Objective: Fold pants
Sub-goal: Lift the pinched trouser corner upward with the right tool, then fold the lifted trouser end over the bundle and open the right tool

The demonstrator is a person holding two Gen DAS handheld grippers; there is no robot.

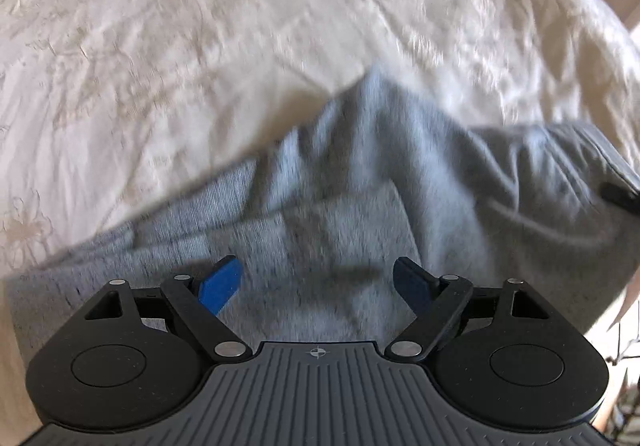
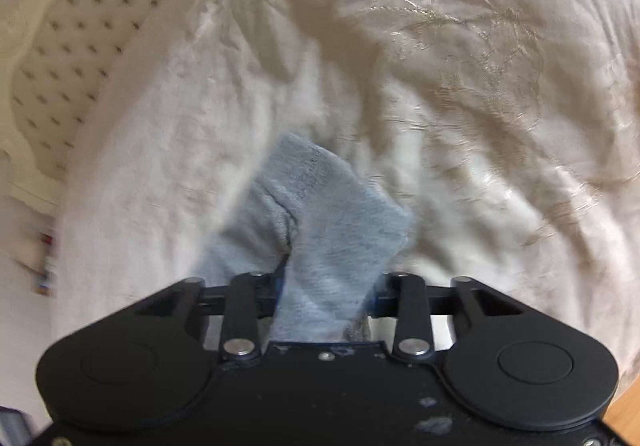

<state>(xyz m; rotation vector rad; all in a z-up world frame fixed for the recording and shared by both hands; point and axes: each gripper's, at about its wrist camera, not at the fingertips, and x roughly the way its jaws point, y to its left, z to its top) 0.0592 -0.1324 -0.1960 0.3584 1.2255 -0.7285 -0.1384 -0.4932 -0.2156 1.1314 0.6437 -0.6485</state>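
Observation:
Grey sweatpants [image 1: 360,186] lie bunched on a white bedspread [image 1: 160,46], filling the lower middle and right of the left wrist view. My left gripper [image 1: 318,282] is open just above the fabric, its blue fingertips [image 1: 220,286] spread wide and holding nothing. My right gripper [image 2: 326,286] is shut on a fold of the grey pants [image 2: 332,214], which sticks up and forward from between the jaws above the bedspread [image 2: 440,86]. Both views are motion-blurred.
A cream tufted headboard [image 2: 68,66] stands at the left of the right wrist view. A dark piece of the other gripper [image 1: 620,196] shows at the right edge of the left wrist view. A wooden floor corner [image 2: 624,414] shows at bottom right.

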